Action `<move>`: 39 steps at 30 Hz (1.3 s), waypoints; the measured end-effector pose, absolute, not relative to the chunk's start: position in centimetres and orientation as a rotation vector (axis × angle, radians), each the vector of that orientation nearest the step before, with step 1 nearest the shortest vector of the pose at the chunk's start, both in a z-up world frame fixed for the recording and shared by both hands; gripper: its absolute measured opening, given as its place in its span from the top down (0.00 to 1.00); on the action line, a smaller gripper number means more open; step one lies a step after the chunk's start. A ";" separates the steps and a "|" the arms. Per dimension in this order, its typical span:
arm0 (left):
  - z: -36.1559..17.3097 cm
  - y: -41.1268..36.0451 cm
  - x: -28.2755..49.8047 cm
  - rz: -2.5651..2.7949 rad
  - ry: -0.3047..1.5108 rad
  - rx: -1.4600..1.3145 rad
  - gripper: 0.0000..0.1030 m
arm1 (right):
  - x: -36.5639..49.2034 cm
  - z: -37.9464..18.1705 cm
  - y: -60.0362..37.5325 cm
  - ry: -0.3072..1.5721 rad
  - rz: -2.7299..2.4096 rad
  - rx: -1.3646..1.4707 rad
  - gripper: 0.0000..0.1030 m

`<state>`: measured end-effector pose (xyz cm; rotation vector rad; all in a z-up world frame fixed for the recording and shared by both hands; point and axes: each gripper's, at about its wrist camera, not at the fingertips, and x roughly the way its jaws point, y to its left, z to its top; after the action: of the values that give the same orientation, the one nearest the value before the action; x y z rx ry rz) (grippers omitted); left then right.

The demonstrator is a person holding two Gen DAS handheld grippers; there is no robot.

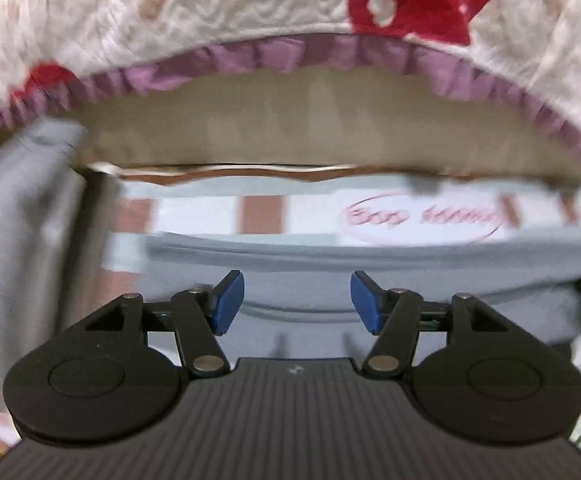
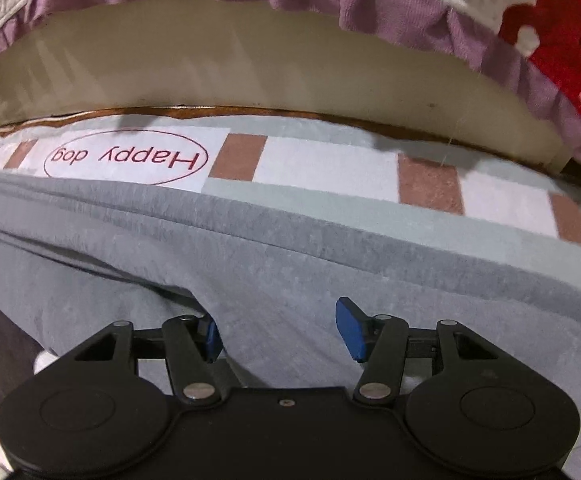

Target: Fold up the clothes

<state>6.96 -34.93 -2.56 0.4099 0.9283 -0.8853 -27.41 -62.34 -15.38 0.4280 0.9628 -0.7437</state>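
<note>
The left gripper (image 1: pixel 297 302) points level over the grey garment (image 1: pixel 370 276), its 2 blue pads spread wide with nothing between them. The right gripper (image 2: pixel 276 330) is low over the grey garment (image 2: pixel 290 264), also spread; its left pad is partly hidden under a fold. The garment lies on a checked mat (image 2: pixel 330 164), near a frilled blanket (image 2: pixel 370 12).

Grey garment (image 2: pixel 290 264) soft matt cloth; quilt (image 1: pixel 274 4) fluffy
</note>
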 end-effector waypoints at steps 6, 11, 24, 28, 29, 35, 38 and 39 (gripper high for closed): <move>-12.7 -35.4 7.4 -0.783 1.039 0.228 0.50 | -28.5 -15.7 -61.9 0.943 -0.787 0.343 0.43; -17.7 -36.1 8.6 -0.763 1.057 0.213 0.50 | -29.4 -16.3 -62.2 0.936 -0.809 0.340 0.43; -19.8 -36.6 14.2 -0.661 0.851 0.222 0.47 | -30.4 -17.1 -65.8 0.743 -0.891 0.650 0.44; -19.5 -37.1 16.4 -0.676 0.813 0.256 0.47 | -31.7 -18.1 -66.6 0.718 -0.840 0.728 0.43; -19.3 -37.2 16.9 -0.685 0.797 0.272 0.47 | -31.9 -18.4 -66.8 0.713 -0.834 0.743 0.43; -18.0 -36.0 19.4 -0.664 0.793 0.145 0.48 | -30.7 -19.6 -67.0 0.751 -0.817 0.638 0.43; -16.2 -34.7 20.0 -0.686 0.779 0.047 0.47 | -30.6 -19.2 -67.7 0.736 -0.807 0.633 0.43; -15.4 -34.2 19.8 -0.696 0.763 0.028 0.47 | -31.0 -18.9 -68.1 0.709 -0.802 0.674 0.43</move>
<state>19.85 -34.23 -15.40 0.0276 0.7625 -0.6962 -30.98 -68.08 -18.89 0.6743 0.7085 -0.8024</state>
